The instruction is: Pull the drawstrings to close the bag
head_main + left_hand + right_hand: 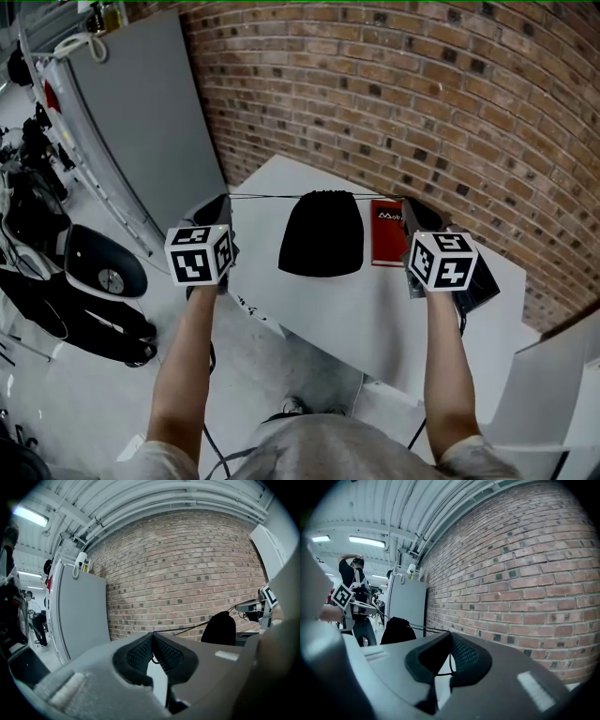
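Observation:
A black drawstring bag [322, 234] lies on the white table [375, 319], its gathered mouth toward the brick wall. Thin black drawstrings run taut from the mouth to both sides. My left gripper [228, 198] is shut on the left drawstring [267, 196], off the table's left edge. My right gripper [405, 202] is shut on the right drawstring [380, 197]. In the left gripper view the cord [187, 628] leads from the closed jaws [152, 635] to the bag [219, 628]. In the right gripper view the cord [424, 628] runs from the jaws [450, 634] to the bag [397, 631].
A red book [387, 232] lies just right of the bag, under the right gripper. A brick wall [422, 94] stands behind the table. A tall grey cabinet [141, 112] is at the left, with a black scooter [66, 281] on the floor beside it.

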The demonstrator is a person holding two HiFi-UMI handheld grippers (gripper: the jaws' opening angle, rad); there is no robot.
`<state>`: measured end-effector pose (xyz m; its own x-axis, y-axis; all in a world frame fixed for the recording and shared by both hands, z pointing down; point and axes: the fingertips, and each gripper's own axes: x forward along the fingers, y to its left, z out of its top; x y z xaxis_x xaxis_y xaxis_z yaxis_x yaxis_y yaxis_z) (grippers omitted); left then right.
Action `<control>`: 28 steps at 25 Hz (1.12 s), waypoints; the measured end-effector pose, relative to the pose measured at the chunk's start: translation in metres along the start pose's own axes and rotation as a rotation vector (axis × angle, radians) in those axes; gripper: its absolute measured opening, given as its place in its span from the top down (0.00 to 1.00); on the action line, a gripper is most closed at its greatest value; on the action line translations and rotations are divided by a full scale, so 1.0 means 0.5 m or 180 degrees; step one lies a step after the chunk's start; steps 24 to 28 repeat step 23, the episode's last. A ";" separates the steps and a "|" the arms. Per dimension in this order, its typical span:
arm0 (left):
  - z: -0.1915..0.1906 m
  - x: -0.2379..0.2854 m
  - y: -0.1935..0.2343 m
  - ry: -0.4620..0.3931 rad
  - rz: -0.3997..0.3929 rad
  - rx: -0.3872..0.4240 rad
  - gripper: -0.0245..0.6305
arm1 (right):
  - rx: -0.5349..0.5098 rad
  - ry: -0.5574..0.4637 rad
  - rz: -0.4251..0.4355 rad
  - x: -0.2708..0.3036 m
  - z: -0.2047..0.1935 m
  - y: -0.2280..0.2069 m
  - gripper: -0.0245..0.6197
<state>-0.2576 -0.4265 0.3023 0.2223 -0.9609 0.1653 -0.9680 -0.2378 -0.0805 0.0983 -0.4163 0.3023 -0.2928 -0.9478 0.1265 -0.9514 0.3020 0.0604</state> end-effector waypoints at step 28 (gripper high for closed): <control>-0.004 -0.002 -0.008 0.0048 -0.0118 0.0033 0.96 | -0.0028 -0.0031 -0.0144 -0.030 0.007 0.003 0.95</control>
